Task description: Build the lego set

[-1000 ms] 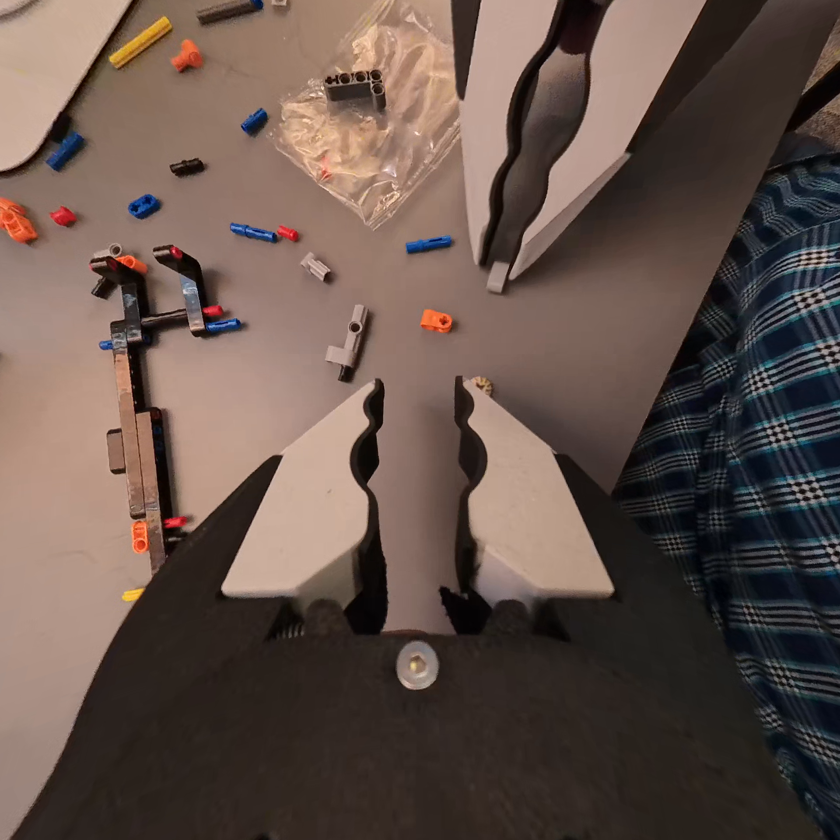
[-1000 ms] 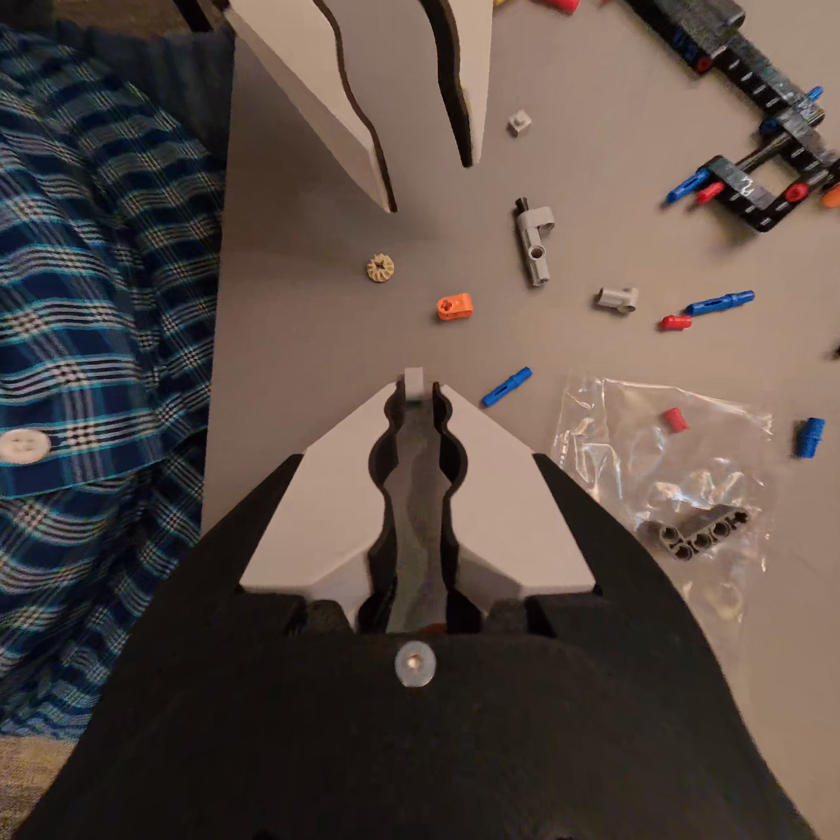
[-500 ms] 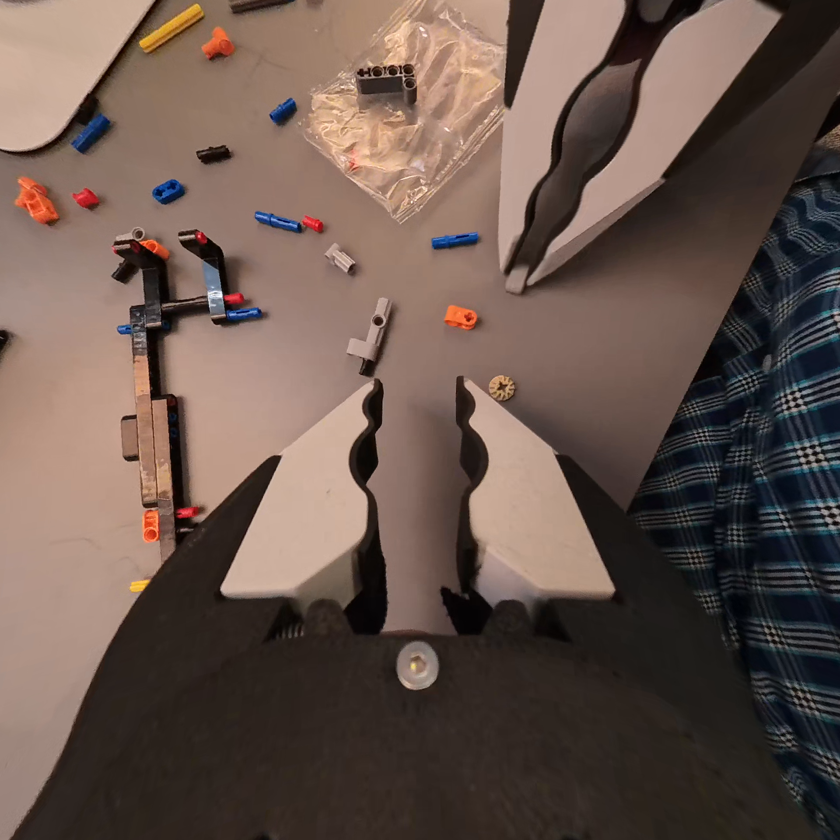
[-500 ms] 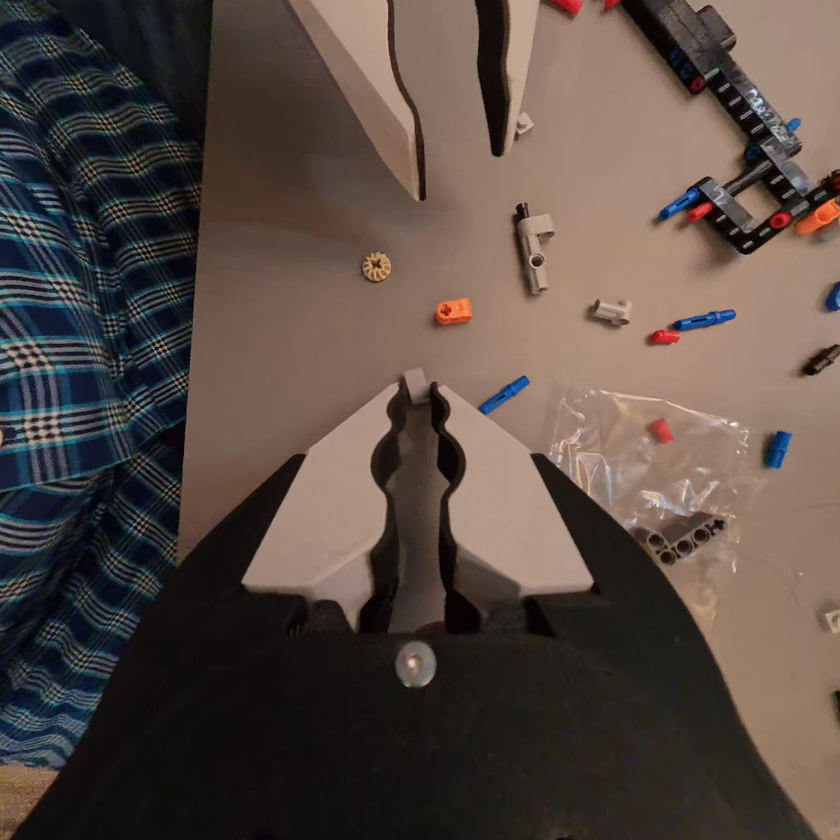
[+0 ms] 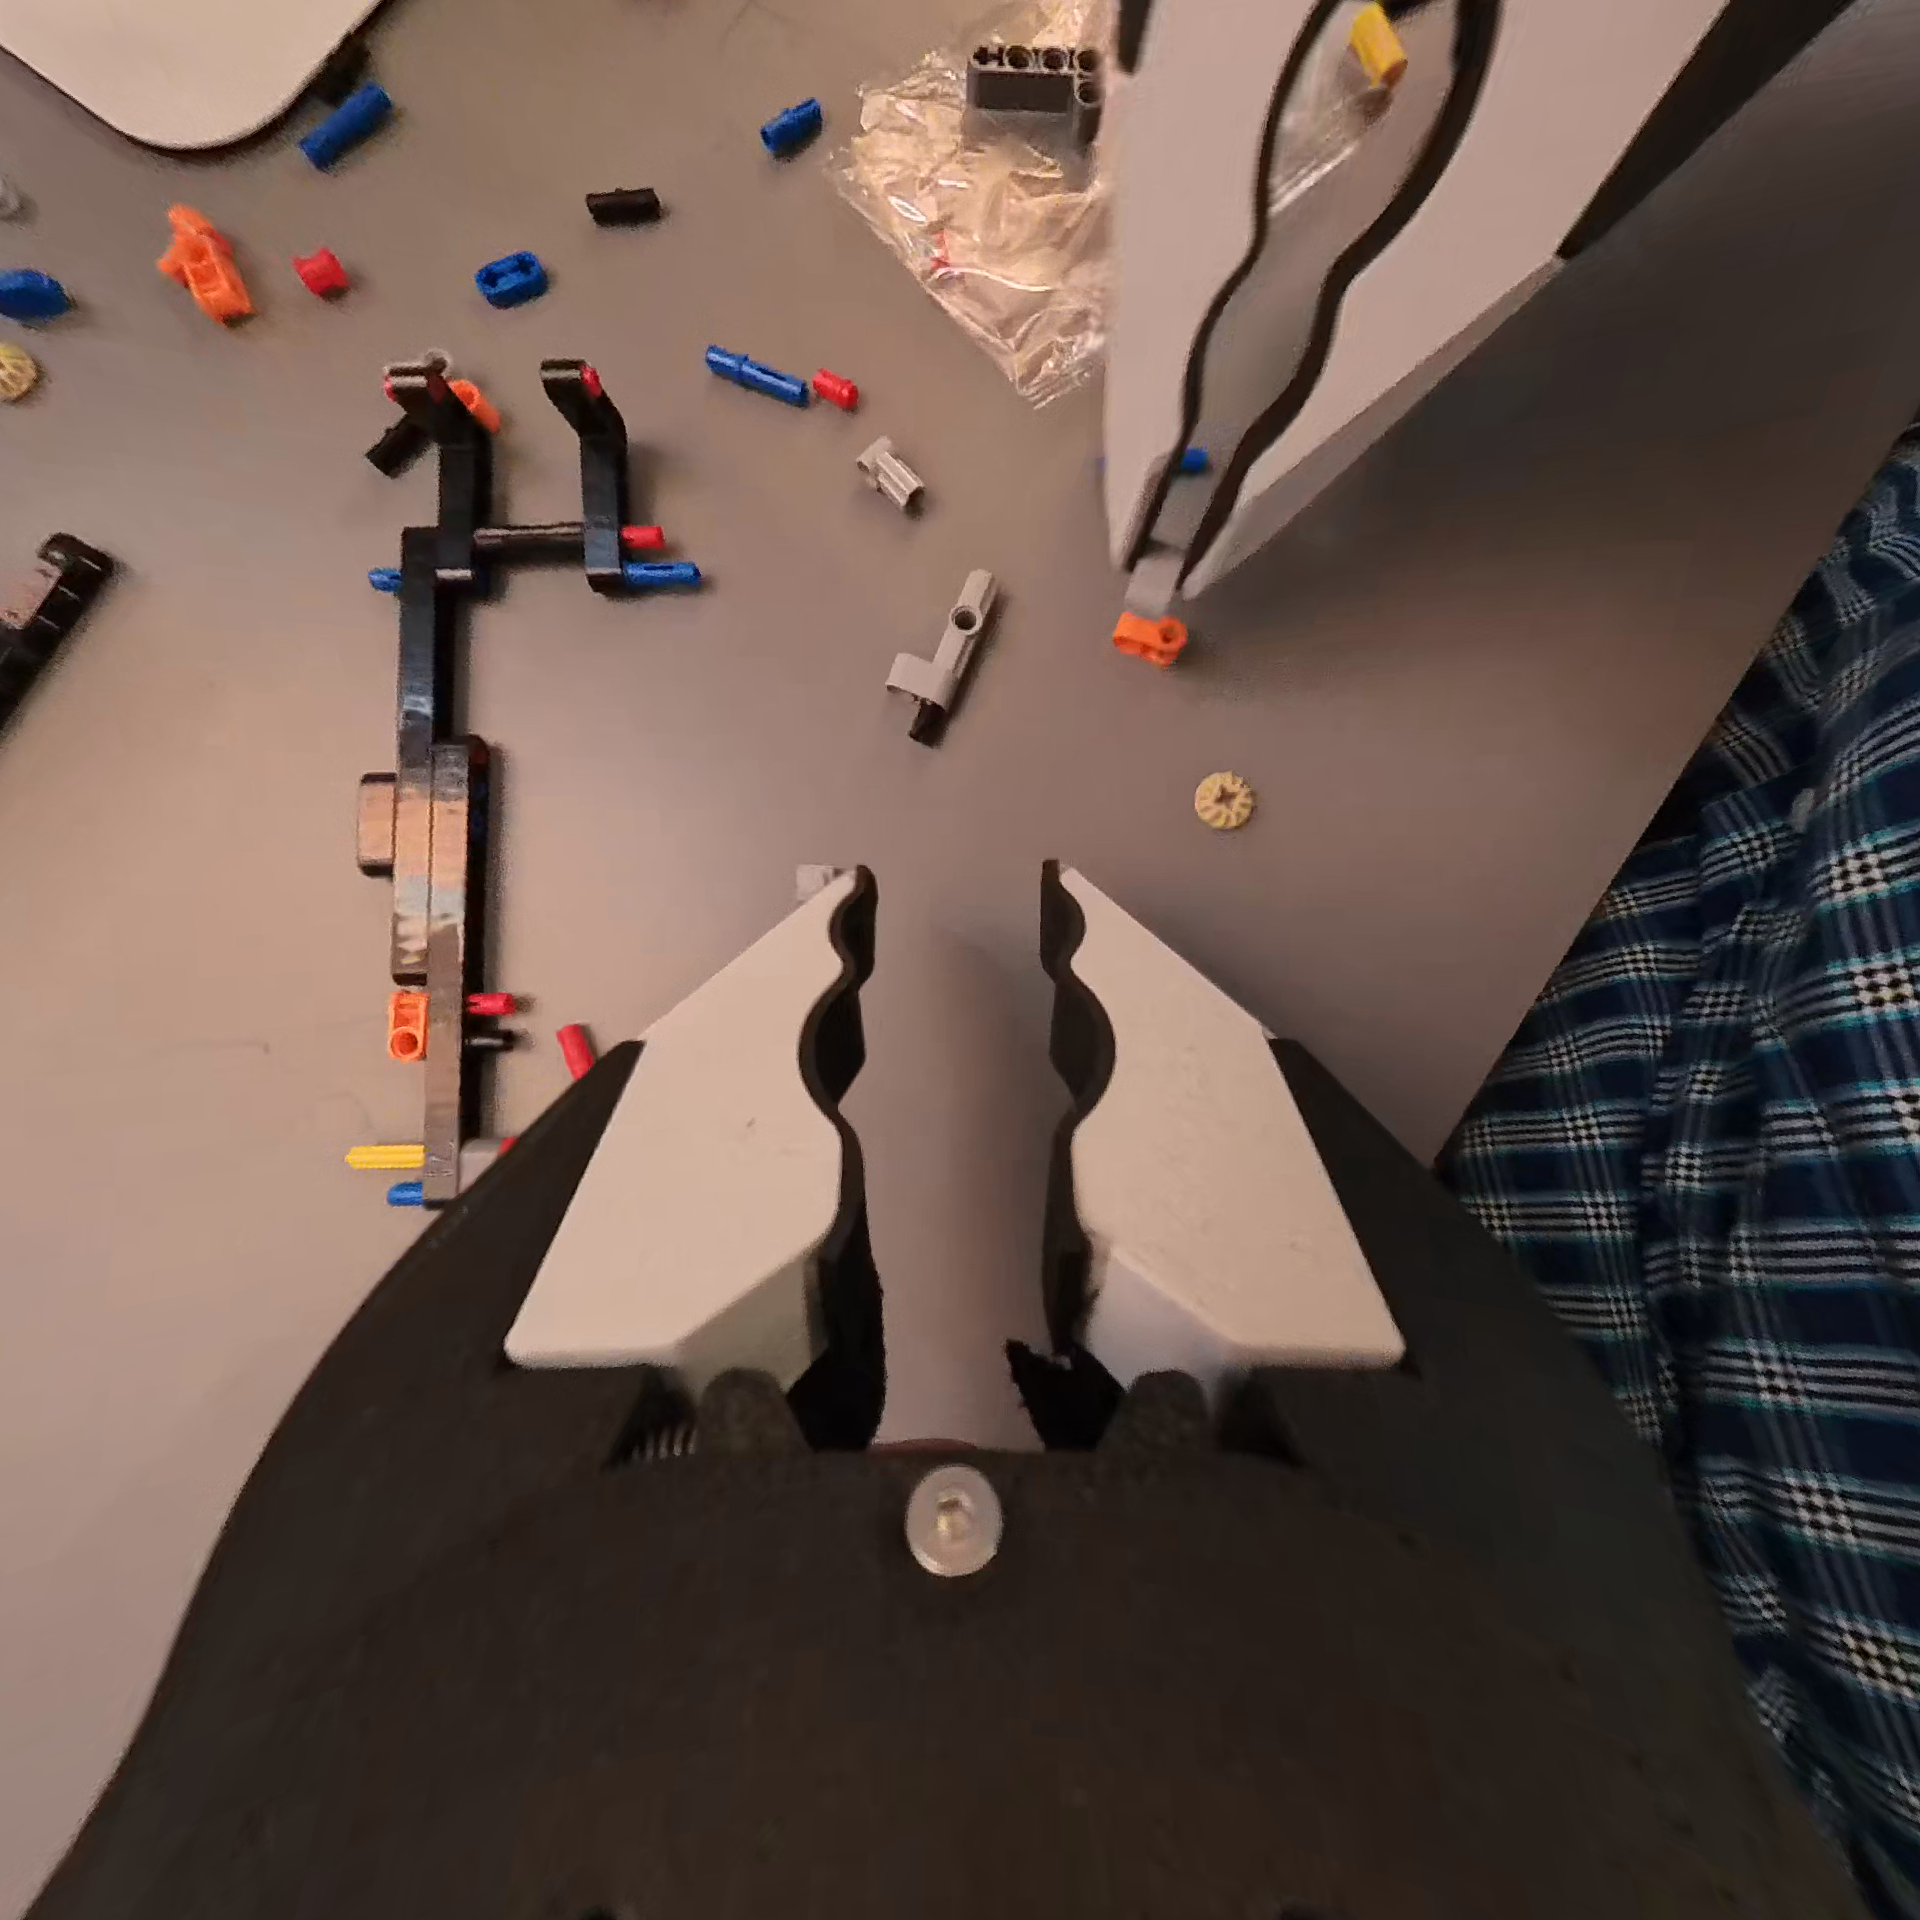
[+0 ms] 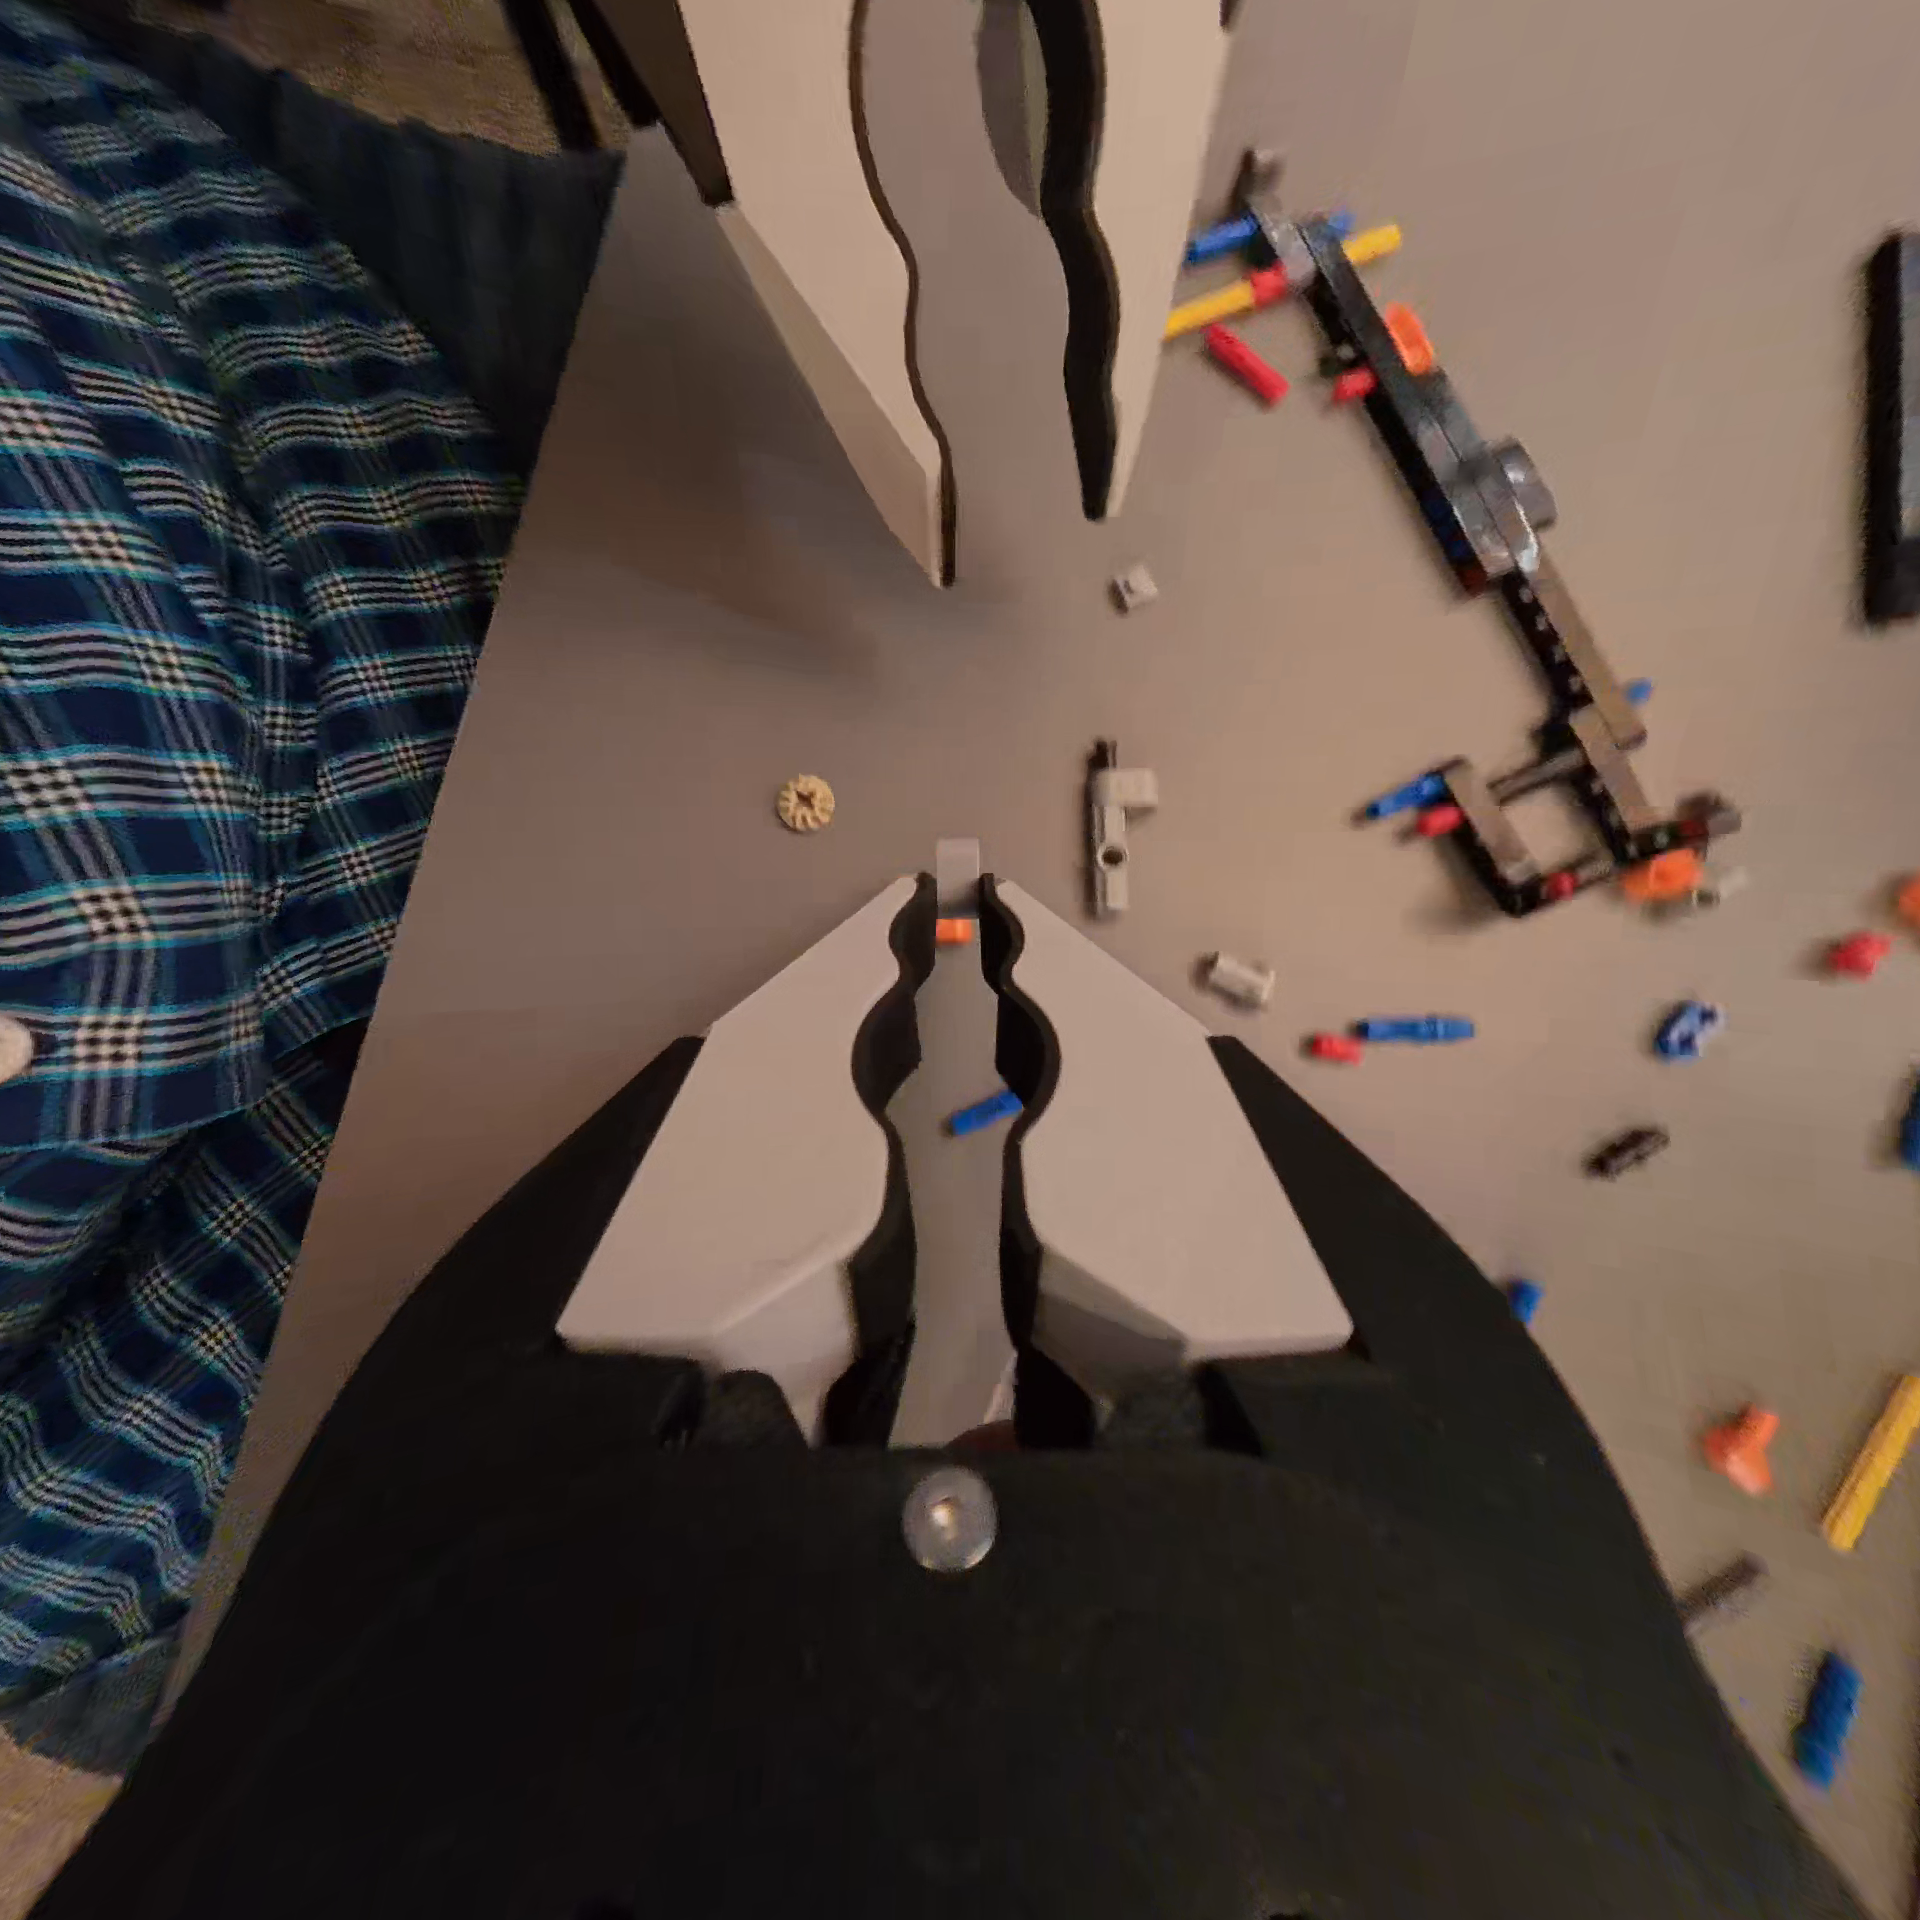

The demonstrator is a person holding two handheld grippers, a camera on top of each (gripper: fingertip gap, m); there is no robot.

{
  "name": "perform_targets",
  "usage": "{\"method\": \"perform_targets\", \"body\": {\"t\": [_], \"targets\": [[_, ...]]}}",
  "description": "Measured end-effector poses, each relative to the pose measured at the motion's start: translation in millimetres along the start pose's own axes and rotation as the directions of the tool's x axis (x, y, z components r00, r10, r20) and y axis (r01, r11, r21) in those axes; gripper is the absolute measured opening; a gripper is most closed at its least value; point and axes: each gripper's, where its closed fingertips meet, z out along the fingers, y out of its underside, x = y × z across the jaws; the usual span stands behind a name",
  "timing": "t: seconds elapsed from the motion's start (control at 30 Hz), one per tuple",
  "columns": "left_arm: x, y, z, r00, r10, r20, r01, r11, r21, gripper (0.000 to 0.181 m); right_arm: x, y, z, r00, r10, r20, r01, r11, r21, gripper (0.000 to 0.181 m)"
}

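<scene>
I work at a plain grey tabletop (image 5: 1455,727), likely a home or office desk. Loose toy-brick parts and a clear plastic bag (image 5: 987,239) occupy the upper frame; my plaid sleeve (image 5: 1766,1039) fills the right edge.

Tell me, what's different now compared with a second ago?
The right gripper, still shut on a small grey piece, has carried it across the table to just above the loose orange connector. Nothing was let go or picked up. The left gripper stays open and empty, and the black frame assembly lies untouched.
</scene>
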Motion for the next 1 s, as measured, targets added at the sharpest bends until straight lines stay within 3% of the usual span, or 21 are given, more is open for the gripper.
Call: {"method": "perform_targets", "body": {"t": [0.03,0.2,0.33,0.7,1.0], "targets": [[1.2,2.4,1.2,1.000,0.004,-0.001,-0.004,1.000,-0.008,0.029,1.0,-2.0,4.0,1.000,-0.024,0.016,0.024,1.000,-0.014,0.006],[5.6,3.3,7.6,0.999,0.047,-0.018,-0.048,0.999,-0.013,0.027,-0.1,-7.6,23.0,0.988,-0.120,0.097,0.128,0.989,-0.080,0.006],[9.0,1.0,13.6,0.995,0.092,-0.036,-0.092,0.996,-0.017,0.026,2.2,-5.5,30.2,0.986,-0.135,0.101,0.145,0.984,-0.100,0.019],[21.0,-1.5,31.5,0.961,0.249,-0.118,-0.256,0.965,-0.052,0.021,1.0,21.6,-20.0,0.996,0.070,-0.062,-0.073,0.996,-0.043,0.016],[49.3,-0.8,33.9,0.980,0.128,-0.150,-0.137,0.989,-0.047,0.014,-15.2,54.3,-37.3,0.964,0.234,-0.124,-0.236,0.972,0.000,0.015]]}}
